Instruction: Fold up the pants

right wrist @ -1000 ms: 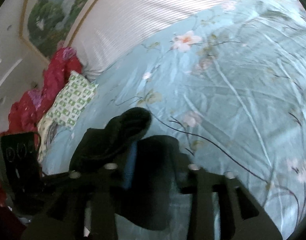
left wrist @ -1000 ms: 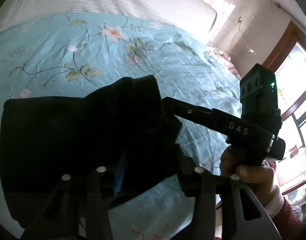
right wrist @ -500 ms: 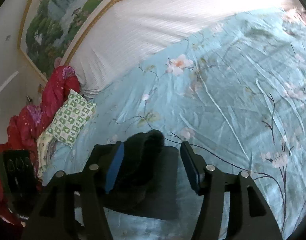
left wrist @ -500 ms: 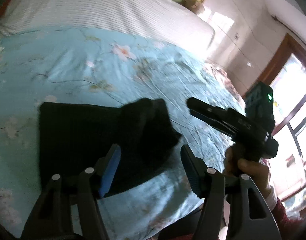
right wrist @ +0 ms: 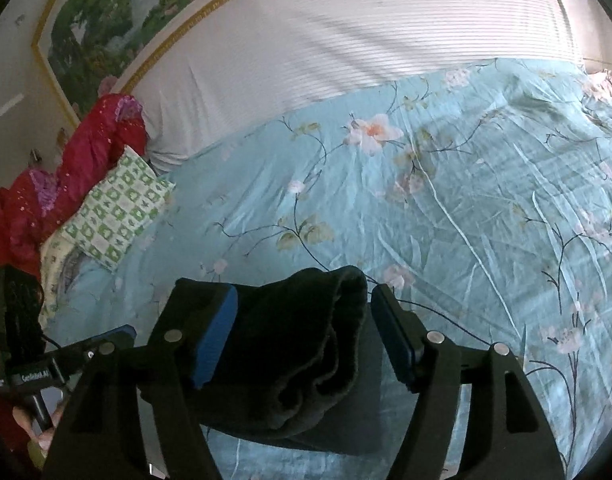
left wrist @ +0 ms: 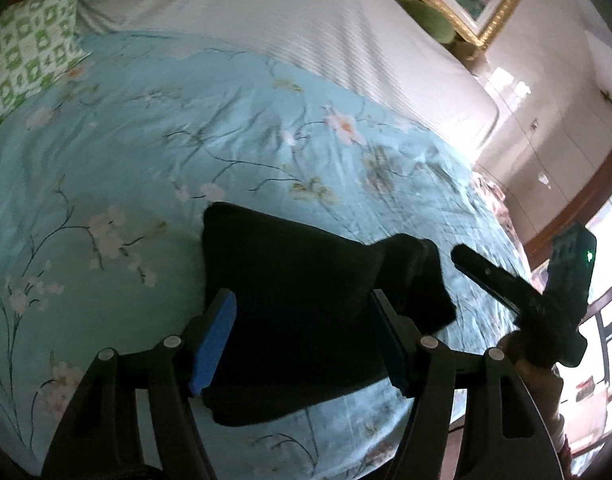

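Observation:
The black pants (left wrist: 302, 308) lie folded into a compact stack on the light blue flowered bedspread (left wrist: 186, 152), near the bed's front edge. Their right end bunches up in a thick fold (right wrist: 306, 340). My left gripper (left wrist: 306, 340) is open and empty, raised above the stack. My right gripper (right wrist: 306, 340) is open and empty, above the bunched fold. The right gripper also shows in the left wrist view (left wrist: 461, 258), to the right of the pants. The left gripper shows at the lower left of the right wrist view (right wrist: 126, 332).
A white striped cover (right wrist: 365, 40) lies over the head of the bed. A green-and-white pillow (right wrist: 118, 212) and a red quilt (right wrist: 46, 192) sit at the left side. A gold-framed picture (right wrist: 106, 20) hangs on the wall. A window (left wrist: 601, 320) is at the right.
Both grippers have let go of the pants, opened wide, and drawn back and up. The folded pants now rest on the bedspread.

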Motion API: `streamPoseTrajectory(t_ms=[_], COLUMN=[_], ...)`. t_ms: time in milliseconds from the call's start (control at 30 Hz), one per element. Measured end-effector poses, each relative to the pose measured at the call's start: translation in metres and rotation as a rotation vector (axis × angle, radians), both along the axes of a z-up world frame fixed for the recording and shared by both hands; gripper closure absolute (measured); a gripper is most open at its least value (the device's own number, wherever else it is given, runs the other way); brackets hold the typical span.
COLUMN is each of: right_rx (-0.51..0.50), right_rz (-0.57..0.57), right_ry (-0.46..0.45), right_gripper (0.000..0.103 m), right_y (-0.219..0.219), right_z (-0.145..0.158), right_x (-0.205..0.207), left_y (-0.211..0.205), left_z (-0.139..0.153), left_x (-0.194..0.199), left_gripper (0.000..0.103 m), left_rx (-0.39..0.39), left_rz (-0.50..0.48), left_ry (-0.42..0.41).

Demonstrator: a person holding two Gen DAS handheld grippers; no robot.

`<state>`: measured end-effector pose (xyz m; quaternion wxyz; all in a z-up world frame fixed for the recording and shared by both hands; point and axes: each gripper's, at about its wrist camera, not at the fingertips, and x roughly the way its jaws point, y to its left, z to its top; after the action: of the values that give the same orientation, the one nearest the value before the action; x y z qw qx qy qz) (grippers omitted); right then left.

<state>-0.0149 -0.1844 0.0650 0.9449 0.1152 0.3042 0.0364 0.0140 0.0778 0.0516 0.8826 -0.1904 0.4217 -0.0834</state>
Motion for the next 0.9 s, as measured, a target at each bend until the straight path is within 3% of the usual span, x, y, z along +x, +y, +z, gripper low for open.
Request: streamPoseTrajectory(t_ms=[600, 900], right_rx=[-0.152, -0.212], right_rz=[-0.076, -0.121], right_ry=[0.133, 0.189], right_gripper=[0.031, 0.031], right_y=[0.006, -0.011], right_z=[-0.037, -0.060], right_x=[0.009, -0.003], left_y=[0.017, 0.014], left_z=[-0.042, -0.062], left_x=[0.024, 0.034], left_gripper=[0.033, 0.026], left_rx=[0.009, 0.005], left_rz=[0.040, 0.026], left_ry=[0.111, 0.146])
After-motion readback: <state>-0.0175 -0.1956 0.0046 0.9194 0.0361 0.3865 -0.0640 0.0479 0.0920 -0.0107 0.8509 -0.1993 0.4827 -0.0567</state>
